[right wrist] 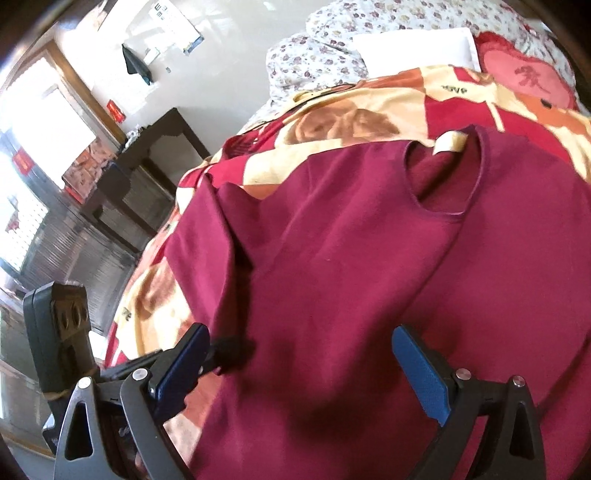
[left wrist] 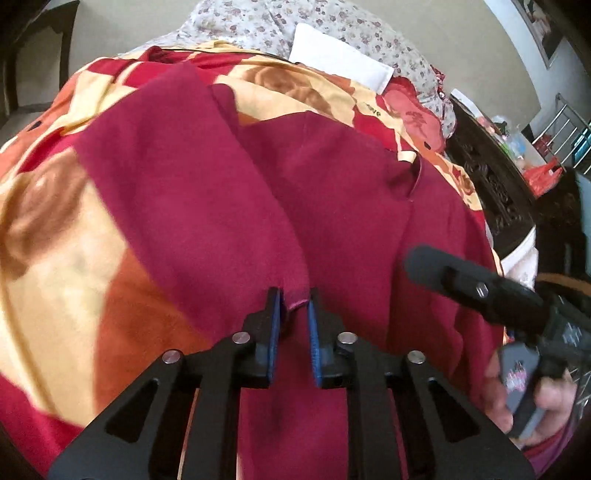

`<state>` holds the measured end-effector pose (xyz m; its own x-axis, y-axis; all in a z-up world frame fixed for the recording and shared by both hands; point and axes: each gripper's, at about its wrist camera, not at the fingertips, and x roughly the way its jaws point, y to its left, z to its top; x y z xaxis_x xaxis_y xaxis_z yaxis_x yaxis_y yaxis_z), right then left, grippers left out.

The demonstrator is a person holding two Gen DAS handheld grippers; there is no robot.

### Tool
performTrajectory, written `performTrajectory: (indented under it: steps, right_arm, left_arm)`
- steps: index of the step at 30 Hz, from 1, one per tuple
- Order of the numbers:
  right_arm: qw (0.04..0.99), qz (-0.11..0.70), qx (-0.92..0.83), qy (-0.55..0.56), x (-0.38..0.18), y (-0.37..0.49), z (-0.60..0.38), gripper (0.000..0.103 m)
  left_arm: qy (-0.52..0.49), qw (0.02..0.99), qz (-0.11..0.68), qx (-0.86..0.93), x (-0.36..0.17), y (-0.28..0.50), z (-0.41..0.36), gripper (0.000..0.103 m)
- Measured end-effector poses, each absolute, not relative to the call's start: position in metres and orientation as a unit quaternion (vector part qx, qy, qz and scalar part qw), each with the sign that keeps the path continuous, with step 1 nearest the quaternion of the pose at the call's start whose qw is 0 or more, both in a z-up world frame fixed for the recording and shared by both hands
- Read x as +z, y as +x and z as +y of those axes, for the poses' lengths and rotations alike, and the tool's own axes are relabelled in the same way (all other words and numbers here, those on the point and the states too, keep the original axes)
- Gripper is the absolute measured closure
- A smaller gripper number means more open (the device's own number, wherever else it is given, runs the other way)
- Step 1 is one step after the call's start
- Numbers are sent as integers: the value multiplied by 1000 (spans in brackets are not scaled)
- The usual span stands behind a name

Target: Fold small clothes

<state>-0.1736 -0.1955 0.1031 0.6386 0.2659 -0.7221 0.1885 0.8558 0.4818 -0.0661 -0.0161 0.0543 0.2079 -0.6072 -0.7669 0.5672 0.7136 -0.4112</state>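
A maroon long-sleeved shirt lies spread on a bed blanket, its round neckline at the far side. My left gripper is shut on the cuff end of the shirt's sleeve, which stretches away to the upper left. My right gripper is wide open and empty, hovering low over the shirt's body, blue pads on either side. The right gripper also shows in the left wrist view at the right, over the shirt's edge.
The blanket is red, orange and cream with a flower pattern. A floral quilt and a white pillow lie at the bed's far end. A dark carved headboard is at the right, a dark side table at the left.
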Motion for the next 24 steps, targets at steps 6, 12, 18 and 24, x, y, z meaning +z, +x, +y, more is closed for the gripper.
performTrajectory:
  steps: [6, 12, 18, 24]
  right_arm:
    - [861, 436, 65, 254, 90, -152, -163, 4]
    - [864, 451, 65, 214, 67, -125, -136, 25]
    - [885, 422, 79, 180, 71, -121, -129, 96]
    - [932, 344, 28, 106, 156, -174, -196, 97]
  left_arm:
    - [-36, 795, 497, -345, 62, -62, 41, 87]
    - [-58, 810, 494, -311, 62, -52, 66, 87]
    - [-63, 817, 487, -301, 66, -48, 68, 87]
    - [-64, 824, 478, -298, 71, -44, 61, 87]
